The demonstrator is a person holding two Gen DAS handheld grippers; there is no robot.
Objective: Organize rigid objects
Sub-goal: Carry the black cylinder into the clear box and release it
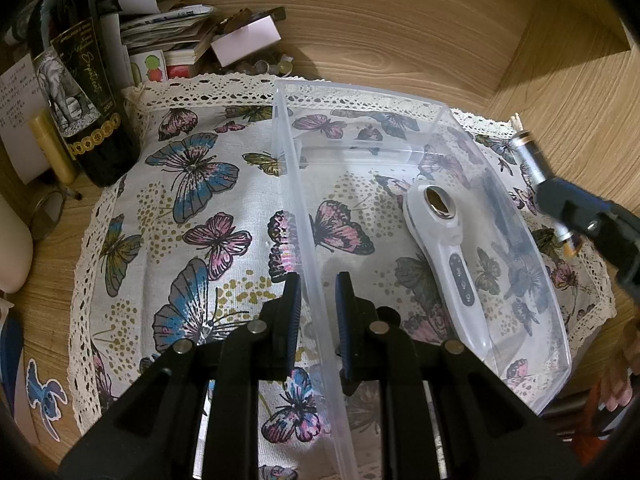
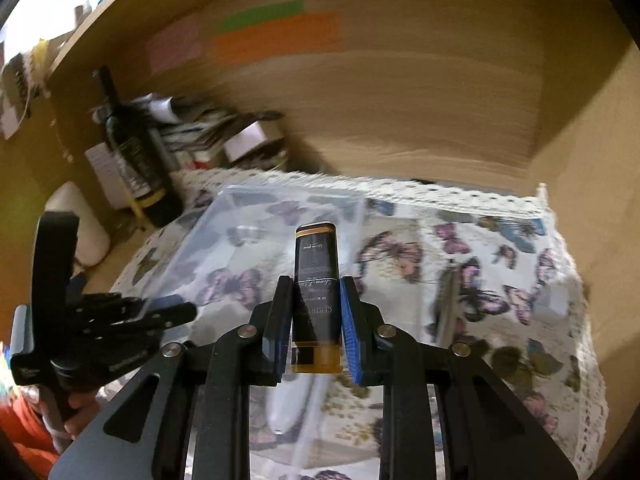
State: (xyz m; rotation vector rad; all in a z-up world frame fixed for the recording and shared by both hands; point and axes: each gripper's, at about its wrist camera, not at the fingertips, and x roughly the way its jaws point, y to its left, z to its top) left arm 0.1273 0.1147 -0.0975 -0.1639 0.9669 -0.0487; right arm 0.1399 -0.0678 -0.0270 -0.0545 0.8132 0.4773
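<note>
A clear plastic bin (image 1: 316, 264) stands on a butterfly-print cloth (image 1: 192, 184). My left gripper (image 1: 318, 312) straddles the bin's left wall, one finger on each side, jaws close around it. A white handheld device (image 1: 444, 240) with a metal head lies inside the bin. My right gripper (image 2: 316, 320) is shut on a black tube with a gold cap (image 2: 316, 300), held above the cloth near the bin (image 2: 248, 224). In the left wrist view the tube (image 1: 530, 160) and right gripper (image 1: 560, 204) hover at the bin's right side.
A dark wine bottle (image 1: 80, 96) stands at the cloth's left rear, beside a yellow stick (image 1: 52, 148) and stacked papers and boxes (image 1: 192, 28). Wooden shelf walls (image 1: 400, 32) close in behind and to the right. Another slim object (image 2: 446, 304) lies on the cloth.
</note>
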